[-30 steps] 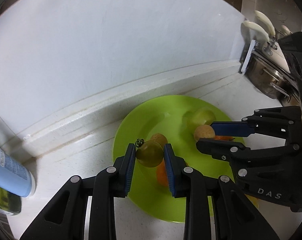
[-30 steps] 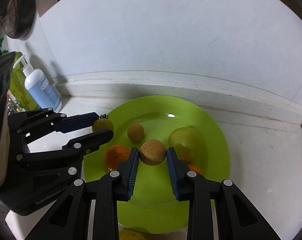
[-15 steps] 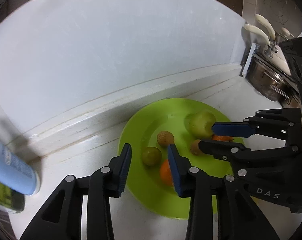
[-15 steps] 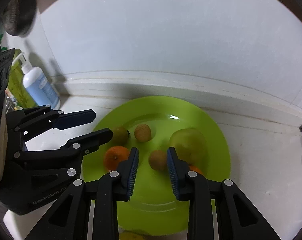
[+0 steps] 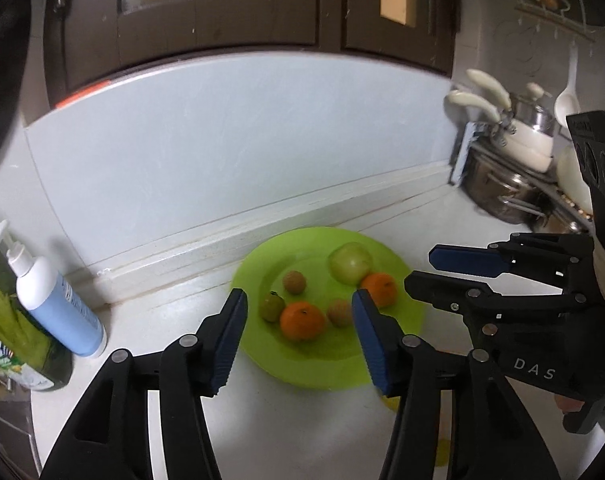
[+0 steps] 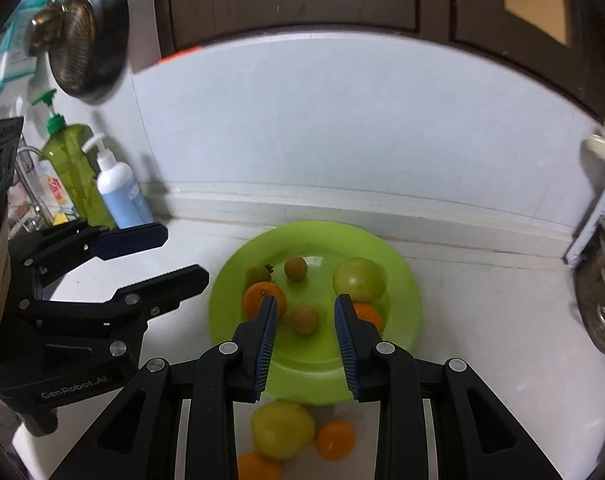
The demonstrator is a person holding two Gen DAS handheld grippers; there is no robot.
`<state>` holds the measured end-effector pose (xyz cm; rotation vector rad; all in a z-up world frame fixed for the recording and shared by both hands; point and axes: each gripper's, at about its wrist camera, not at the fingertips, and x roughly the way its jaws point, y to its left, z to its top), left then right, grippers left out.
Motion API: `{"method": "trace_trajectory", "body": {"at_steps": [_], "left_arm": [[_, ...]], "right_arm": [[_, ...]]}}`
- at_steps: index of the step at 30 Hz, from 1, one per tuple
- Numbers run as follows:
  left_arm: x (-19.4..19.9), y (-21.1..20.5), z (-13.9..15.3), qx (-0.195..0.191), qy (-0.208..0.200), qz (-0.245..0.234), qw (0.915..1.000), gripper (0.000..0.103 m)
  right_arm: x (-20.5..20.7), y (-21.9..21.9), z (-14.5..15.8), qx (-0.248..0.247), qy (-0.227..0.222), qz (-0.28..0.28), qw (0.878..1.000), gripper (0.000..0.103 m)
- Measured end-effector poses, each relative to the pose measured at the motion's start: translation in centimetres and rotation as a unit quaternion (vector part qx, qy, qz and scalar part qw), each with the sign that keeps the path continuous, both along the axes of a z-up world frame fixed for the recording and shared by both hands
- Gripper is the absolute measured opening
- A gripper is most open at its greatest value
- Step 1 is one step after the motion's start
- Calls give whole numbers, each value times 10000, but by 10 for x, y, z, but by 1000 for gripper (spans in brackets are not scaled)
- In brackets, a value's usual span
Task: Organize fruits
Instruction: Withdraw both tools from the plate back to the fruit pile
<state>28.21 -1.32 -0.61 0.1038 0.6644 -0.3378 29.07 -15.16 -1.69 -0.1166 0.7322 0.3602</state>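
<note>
A green plate on the counter holds six fruits. The right gripper hangs above it, nothing between its fingers. More fruit lies nearer, off the plate.

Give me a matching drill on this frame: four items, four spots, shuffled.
1. large green fruit
2. blue pump bottle
3. yellowish fruit
4. mesh strainer

A. hanging up, far left
B. on the counter, near side of the green plate
C. on the plate
D. standing at the backsplash, left of the plate

Pairs: 1-C, 2-D, 3-B, 4-A
</note>
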Motion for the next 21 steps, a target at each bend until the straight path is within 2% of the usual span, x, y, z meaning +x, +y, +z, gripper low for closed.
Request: {"method": "trace_trajectory", "body": {"at_steps": [5,11,21], "left_arm": [[-29,-6,7,44,-150,-37,9999,59],[-58,-11,2,68,-113,-125,9998,61],[-91,-15,-28,285,199,-265,9990,62]], "right_arm": [[-31,-9,9,71,-161,-113,9998,34],[-62,-13,4,119,-92,-149,9998,36],[-101,-14,-33,54,445,-155,9989,36]]}}
